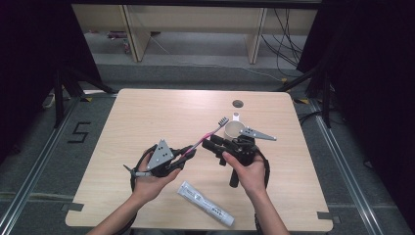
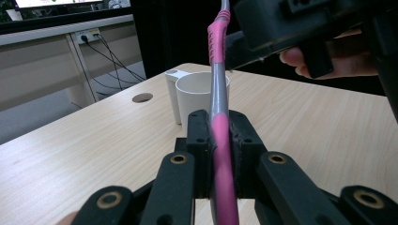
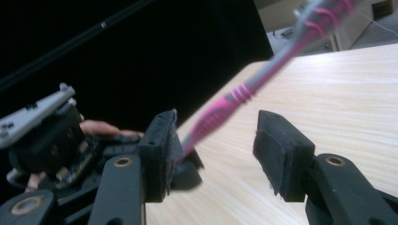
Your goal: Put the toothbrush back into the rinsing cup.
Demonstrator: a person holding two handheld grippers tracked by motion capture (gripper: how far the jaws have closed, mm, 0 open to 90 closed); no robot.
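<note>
toothpaste (image 1: 205, 203) is laid flat on the table (image 1: 147, 117), nearest the camera in the high view, between the two forearms and well apart from both sets of jaws.

left gripper (image 1: 188, 152) is held in the left hand (image 1: 151, 182). its jaws are clenched on the pink toothbrush (image 2: 219, 117); in the left gripper view the handle is seen pinched between the two pads and running straight out ahead of them, tilted upward. the bristle head (image 1: 223, 120) is carried ahead of the left jaws, raised above the table.

right gripper (image 1: 211, 143) is held in the right hand (image 1: 250, 172). its jaws are released and stand apart. in the right gripper view the toothbrush is seen passing through the gap between the pads, closer to the left pad (image 3: 159, 150); contact with that pad cannot be told, and the right pad (image 3: 279, 152) is kept clear of the handle.

a white cup (image 2: 202, 93) is placed on the table ahead of the left jaws, just beyond the clamped handle, and just behind the right gripper in the high view. a round hole (image 1: 238, 103) is set in the table beyond the cup.
</note>
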